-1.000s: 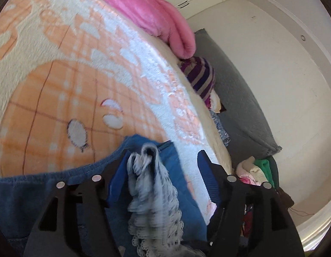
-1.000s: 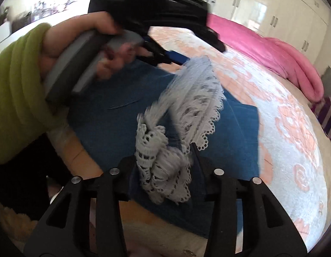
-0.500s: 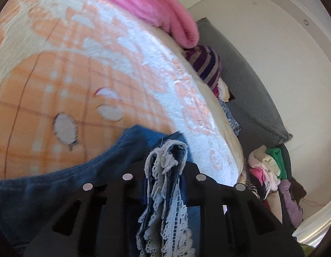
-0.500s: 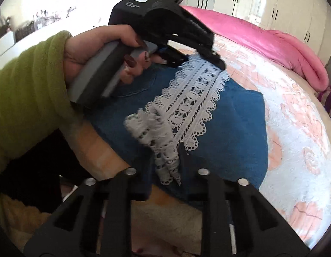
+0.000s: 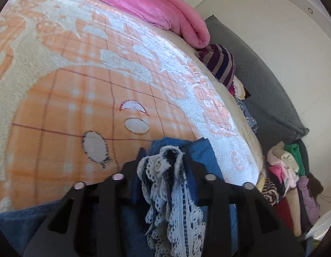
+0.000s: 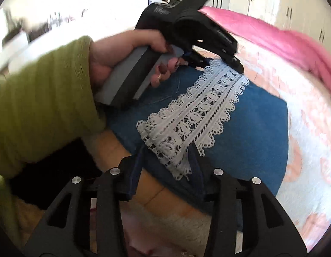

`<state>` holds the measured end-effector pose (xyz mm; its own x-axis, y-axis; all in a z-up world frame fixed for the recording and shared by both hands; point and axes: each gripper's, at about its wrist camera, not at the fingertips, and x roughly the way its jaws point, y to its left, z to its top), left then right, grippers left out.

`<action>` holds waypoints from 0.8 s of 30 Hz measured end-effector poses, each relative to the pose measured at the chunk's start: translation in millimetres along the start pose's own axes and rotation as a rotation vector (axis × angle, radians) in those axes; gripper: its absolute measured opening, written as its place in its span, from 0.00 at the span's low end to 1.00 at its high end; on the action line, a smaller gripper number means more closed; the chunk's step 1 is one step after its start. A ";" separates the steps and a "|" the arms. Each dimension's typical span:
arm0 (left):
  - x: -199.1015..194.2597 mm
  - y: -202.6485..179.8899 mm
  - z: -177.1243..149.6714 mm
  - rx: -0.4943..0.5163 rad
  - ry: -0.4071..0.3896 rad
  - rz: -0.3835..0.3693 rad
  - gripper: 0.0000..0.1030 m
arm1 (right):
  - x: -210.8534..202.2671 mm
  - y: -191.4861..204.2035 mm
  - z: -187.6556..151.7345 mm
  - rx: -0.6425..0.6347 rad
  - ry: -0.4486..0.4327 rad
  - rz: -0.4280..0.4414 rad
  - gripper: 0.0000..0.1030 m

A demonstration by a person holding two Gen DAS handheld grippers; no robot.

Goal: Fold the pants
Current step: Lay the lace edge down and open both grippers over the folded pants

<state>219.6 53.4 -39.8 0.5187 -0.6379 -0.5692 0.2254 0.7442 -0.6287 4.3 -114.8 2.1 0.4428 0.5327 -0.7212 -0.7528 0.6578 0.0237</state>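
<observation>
The blue denim pants [image 6: 246, 132] lie on the orange and white blanket [image 5: 79, 85], with a white lace hem band [image 6: 197, 115] stretched taut across them. My left gripper [image 5: 163, 162] is shut on one end of the lace hem [image 5: 165, 184] and the denim under it. It also shows in the right wrist view [image 6: 236, 64], held by a hand in a green sleeve. My right gripper [image 6: 167, 156] is shut on the near end of the lace band.
A pink duvet [image 5: 156, 6] lies along the far side of the bed. A striped garment [image 5: 221, 64], a grey cushion [image 5: 264, 90] and a pile of clothes [image 5: 287, 171] sit beyond the bed's right edge. White wardrobes [image 6: 279, 2] stand behind.
Both grippers closed on the ends of the lace hem, which was bunched and loose a second ago. They have drawn apart, so the band now lies flat and taut over the denim.
</observation>
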 end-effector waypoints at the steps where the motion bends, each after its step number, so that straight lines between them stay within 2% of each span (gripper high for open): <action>1: -6.9 -0.4 -0.8 0.003 -0.012 0.003 0.45 | -8.5 -11.0 0.6 0.040 -0.018 0.023 0.38; 2: -14.3 -0.9 -2.0 0.008 -0.025 0.008 0.50 | -15.6 -18.7 0.6 0.074 -0.035 0.039 0.42; 5: -35.7 -3.3 -6.3 0.031 -0.055 0.050 0.51 | -36.7 -50.1 -3.1 0.175 -0.079 0.041 0.45; 10: -66.6 -17.0 -29.0 0.056 -0.092 0.043 0.56 | -49.2 -114.0 -6.3 0.298 -0.079 -0.054 0.46; 12: -71.5 -21.3 -43.8 0.062 -0.085 0.053 0.56 | -42.7 -150.6 -1.5 0.362 -0.050 -0.078 0.46; 14: -75.1 -21.5 -62.0 0.048 -0.064 0.068 0.63 | -34.1 -176.1 5.1 0.414 -0.032 -0.050 0.46; 17: -75.8 -21.2 -84.3 0.032 -0.027 0.076 0.64 | -10.3 -206.5 24.4 0.462 -0.030 -0.013 0.46; 22: -76.1 -22.5 -110.6 0.026 0.026 0.108 0.65 | 36.3 -228.5 50.8 0.489 0.046 0.014 0.46; 24: -73.8 -21.7 -115.6 0.024 0.037 0.116 0.70 | 59.9 -234.5 55.2 0.501 0.090 0.021 0.46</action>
<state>81.1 61.5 -45.4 0.5121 -0.5534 -0.6569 0.1853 0.8179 -0.5447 234.2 -207.7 -8.5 0.3696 0.5152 -0.7733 -0.4257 0.8336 0.3519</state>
